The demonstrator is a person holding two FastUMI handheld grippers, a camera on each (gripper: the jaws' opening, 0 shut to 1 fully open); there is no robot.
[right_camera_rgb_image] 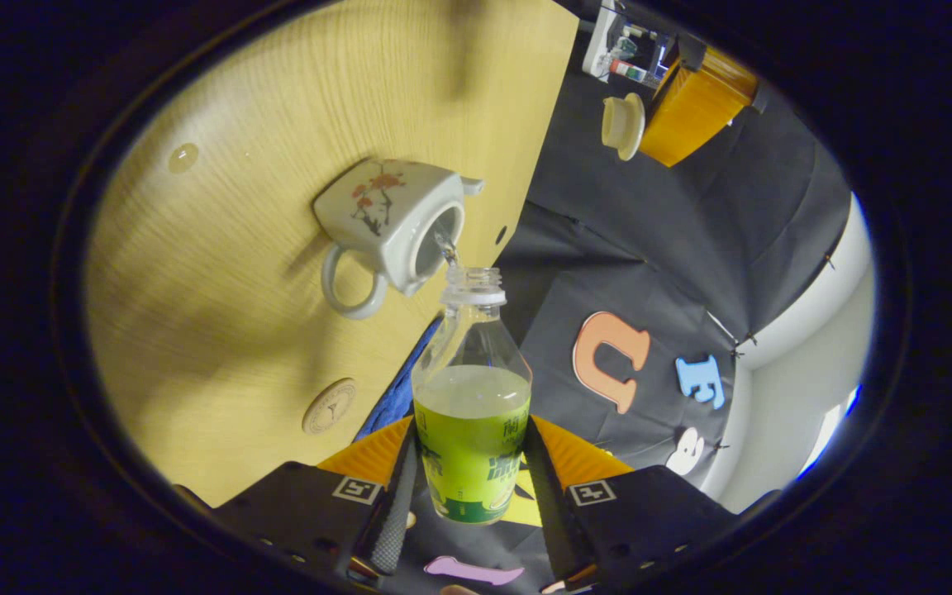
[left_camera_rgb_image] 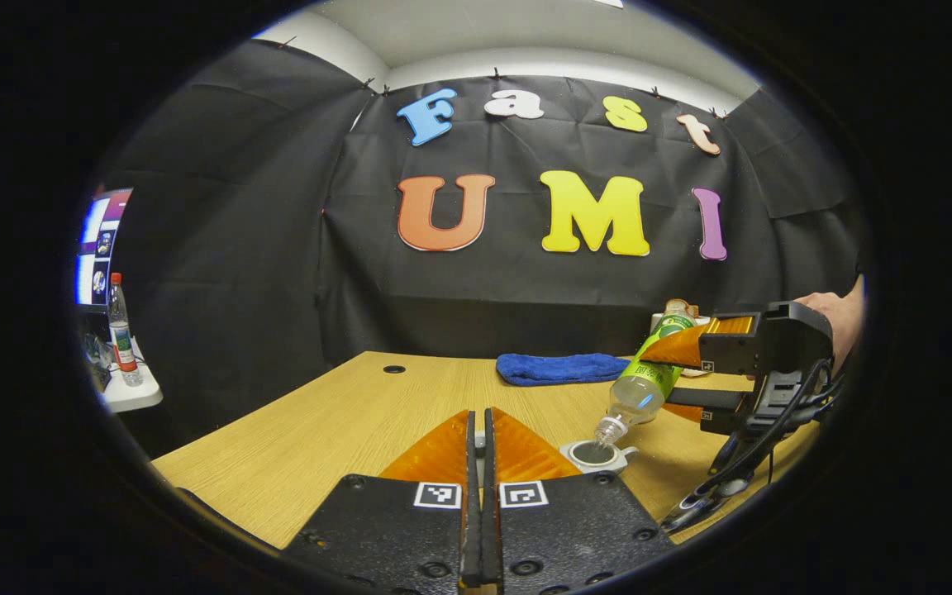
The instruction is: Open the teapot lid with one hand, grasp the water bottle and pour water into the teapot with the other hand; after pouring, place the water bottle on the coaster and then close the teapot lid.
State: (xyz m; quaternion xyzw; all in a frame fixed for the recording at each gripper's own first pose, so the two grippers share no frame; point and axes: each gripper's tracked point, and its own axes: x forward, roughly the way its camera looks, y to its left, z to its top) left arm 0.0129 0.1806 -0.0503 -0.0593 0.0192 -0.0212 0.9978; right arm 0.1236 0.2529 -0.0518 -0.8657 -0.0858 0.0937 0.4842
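Nearest of all, in the right gripper view, the right tongs (right_camera_rgb_image: 470,487) clamp the green-labelled water bottle (right_camera_rgb_image: 470,413) by its lower body, one finger pressed on each side. The bottle is tipped neck-down so that its open mouth sits just above the teapot (right_camera_rgb_image: 389,223), and a thin thread of water is running from the mouth into the pot's opening. Gripping low on the body looks deliberate to me: it leaves the neck free to reach over the pot.

In the left gripper view the left tongs (left_camera_rgb_image: 480,446) have their fingers drawn narrow, almost together. From that view I cannot see what sits between them, but the right gripper view shows those tongs lifted off to the side with the small pale teapot lid (right_camera_rgb_image: 623,126) at their tips, so I judge they are holding the lid. Keeping it up and away leaves the opening clear for pouring.

The teapot stands on the wooden bench (right_camera_rgb_image: 220,330), handle towards the right tongs. The round coaster (right_camera_rgb_image: 329,406) lies bare on the bench, near the pot, ready for the bottle. A folded blue cloth (left_camera_rgb_image: 560,368) lies farther back. The bottle looks roughly half full, so pouring seems well under way; setting the bottle down and closing the lid remain.
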